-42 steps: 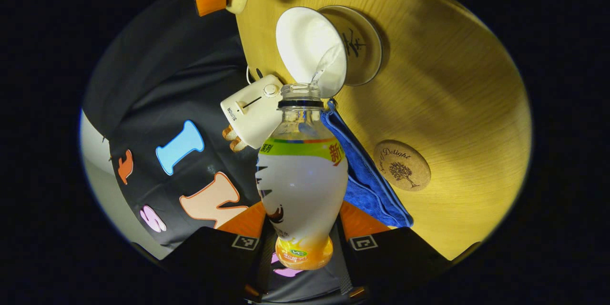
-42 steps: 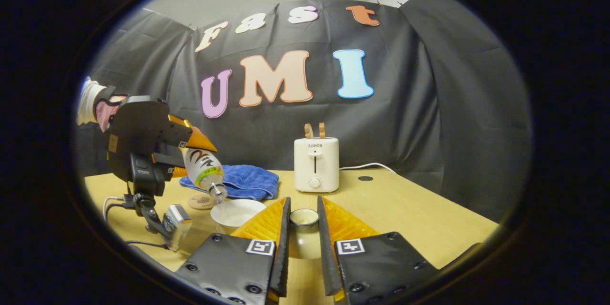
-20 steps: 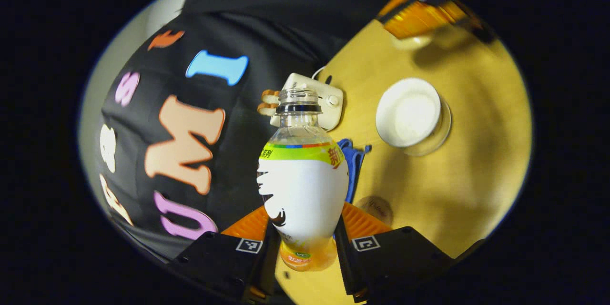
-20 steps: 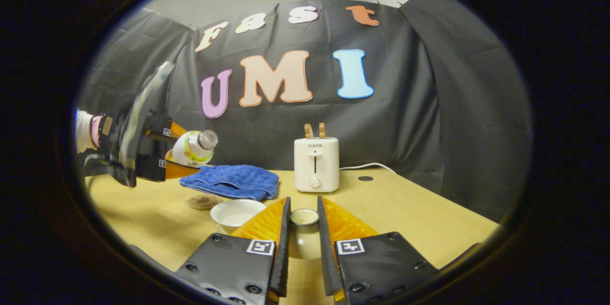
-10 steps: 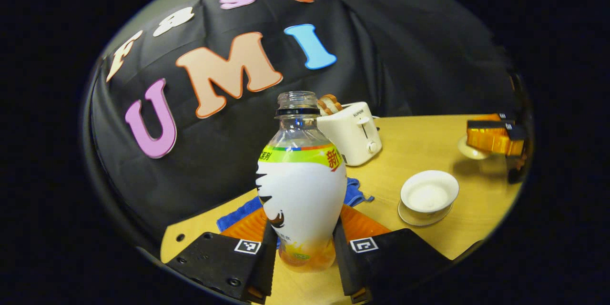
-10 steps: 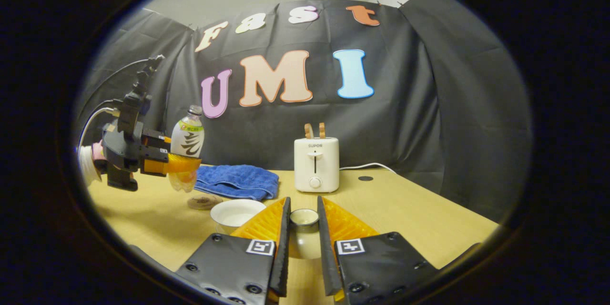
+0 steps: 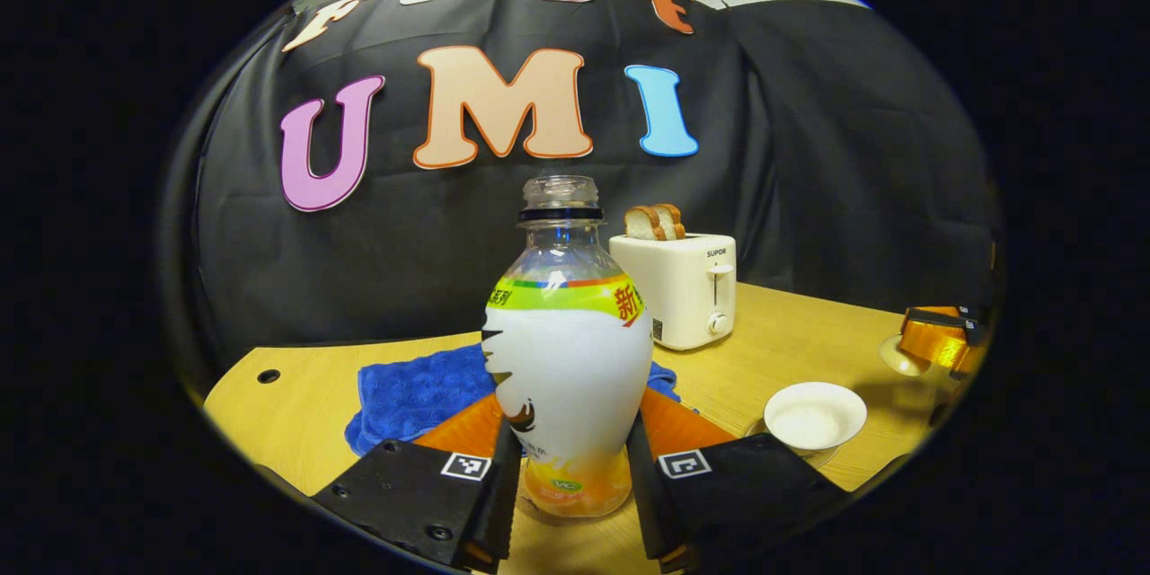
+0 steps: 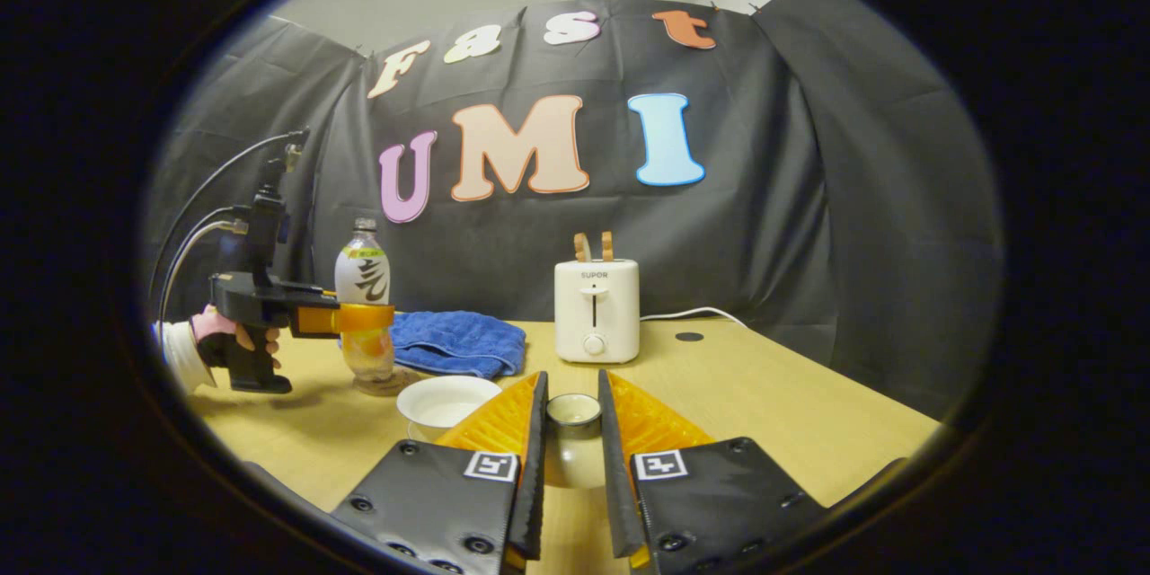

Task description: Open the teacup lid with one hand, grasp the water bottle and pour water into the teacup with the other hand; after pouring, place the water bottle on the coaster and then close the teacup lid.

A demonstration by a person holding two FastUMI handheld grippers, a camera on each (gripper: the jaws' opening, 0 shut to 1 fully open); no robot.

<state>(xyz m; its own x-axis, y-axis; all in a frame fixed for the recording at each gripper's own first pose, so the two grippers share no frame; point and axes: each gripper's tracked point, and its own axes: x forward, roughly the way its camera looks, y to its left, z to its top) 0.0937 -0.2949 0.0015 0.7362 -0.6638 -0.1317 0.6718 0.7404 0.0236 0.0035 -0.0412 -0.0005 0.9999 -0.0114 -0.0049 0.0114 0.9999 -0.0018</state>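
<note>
Left claw [image 7: 569, 467] clamped on upright water bottle [image 7: 568, 350], lowering onto coaster [image 8: 382, 384]; right claw [image 8: 571, 458] grips teacup lid [image 8: 573, 440] aside, leaving teacup [image 8: 446, 402] uncovered.

Both views low over table [image 8: 773, 395], facing wall; share toaster [image 7: 687, 287]

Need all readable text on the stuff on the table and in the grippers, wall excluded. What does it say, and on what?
"SUPOR": on the front of the toaster, above its lever.
Bottle: its wrap carries printed characters, too small and warped to read reliably.
Square markers: black-and-white patterns, no words.
</note>
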